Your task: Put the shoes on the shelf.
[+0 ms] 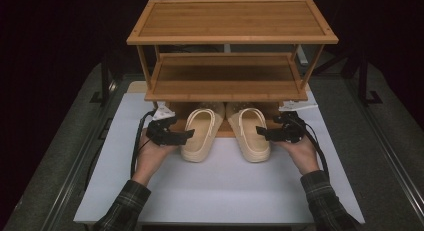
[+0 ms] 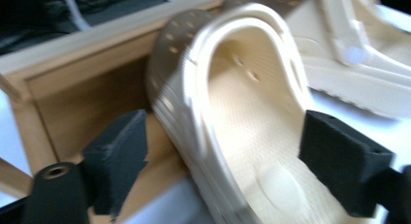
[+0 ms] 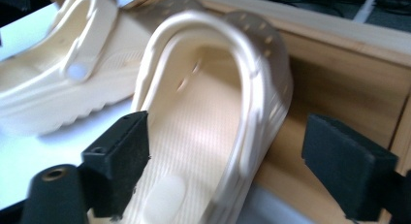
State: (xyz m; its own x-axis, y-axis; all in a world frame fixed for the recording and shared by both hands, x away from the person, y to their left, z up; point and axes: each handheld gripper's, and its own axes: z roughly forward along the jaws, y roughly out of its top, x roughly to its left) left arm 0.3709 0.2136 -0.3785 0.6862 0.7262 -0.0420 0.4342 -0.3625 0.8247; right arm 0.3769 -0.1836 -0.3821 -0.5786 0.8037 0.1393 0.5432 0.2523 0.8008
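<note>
Two cream clogs lie side by side, toes on the lowest board [image 1: 223,131] of a bamboo rack, heels on the white table. My left gripper [image 1: 187,135] is at the outer side of the left clog [image 1: 200,133], my right gripper [image 1: 260,132] at the outer side of the right clog [image 1: 252,136]. In the left gripper view the left gripper [image 2: 230,166] stands open astride the side wall of the left clog [image 2: 242,112], pads off it. In the right gripper view the right gripper [image 3: 232,168] likewise stands open astride the outer wall of the right clog [image 3: 203,112].
The bamboo rack has a top shelf [image 1: 230,21] and a middle shelf [image 1: 225,76] overhanging the clogs' toes. The white tabletop [image 1: 220,191] reaches to the near edge. Dark floor and metal rails flank the table. Cables trail from both grippers.
</note>
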